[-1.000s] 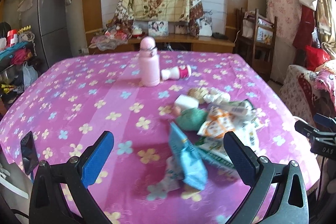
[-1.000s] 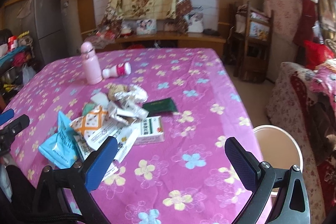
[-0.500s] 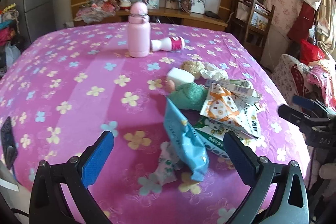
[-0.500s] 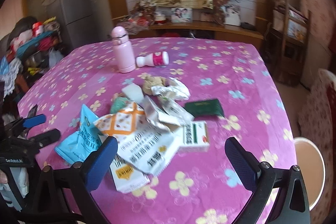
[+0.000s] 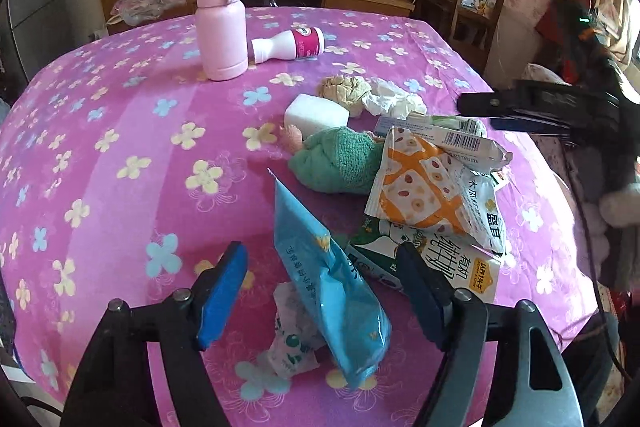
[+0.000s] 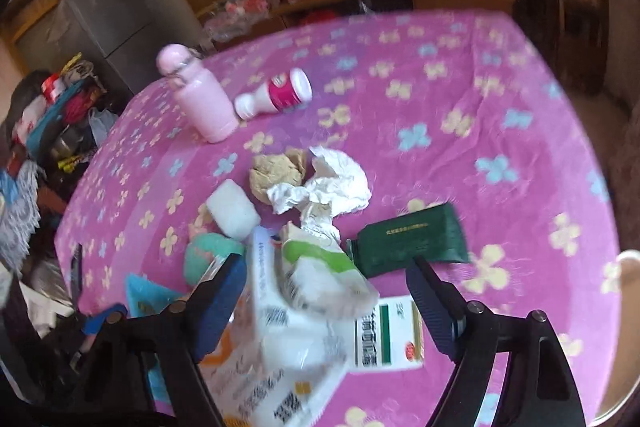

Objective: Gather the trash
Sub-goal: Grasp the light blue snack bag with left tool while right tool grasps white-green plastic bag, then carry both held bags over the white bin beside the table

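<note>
A pile of trash lies on the pink flowered tablecloth (image 5: 120, 131). My left gripper (image 5: 322, 297) is open, its jaws on either side of a blue snack bag (image 5: 328, 287) that stands on edge. Beside it lie an orange-and-white wrapper (image 5: 420, 187), a milk carton (image 5: 448, 259), a green cloth (image 5: 340, 159) and crumpled paper (image 5: 394, 101). My right gripper (image 6: 328, 301) is open over white packaging (image 6: 304, 283), with a dark green packet (image 6: 412, 241) and a medicine box (image 6: 388, 335) by its right finger. The right gripper also shows in the left wrist view (image 5: 520, 107).
A pink flask (image 5: 220, 23) stands upright at the back with a white and pink bottle (image 5: 290, 45) lying beside it. A white foam block (image 5: 316, 115) sits by the pile. A pale bin rim (image 6: 624, 327) shows past the table's right edge. Chairs and a sideboard stand behind.
Both grippers have moved forward and down toward the pile. The left jaws have narrowed around the blue bag. The right gripper has swung left over the packaging.
</note>
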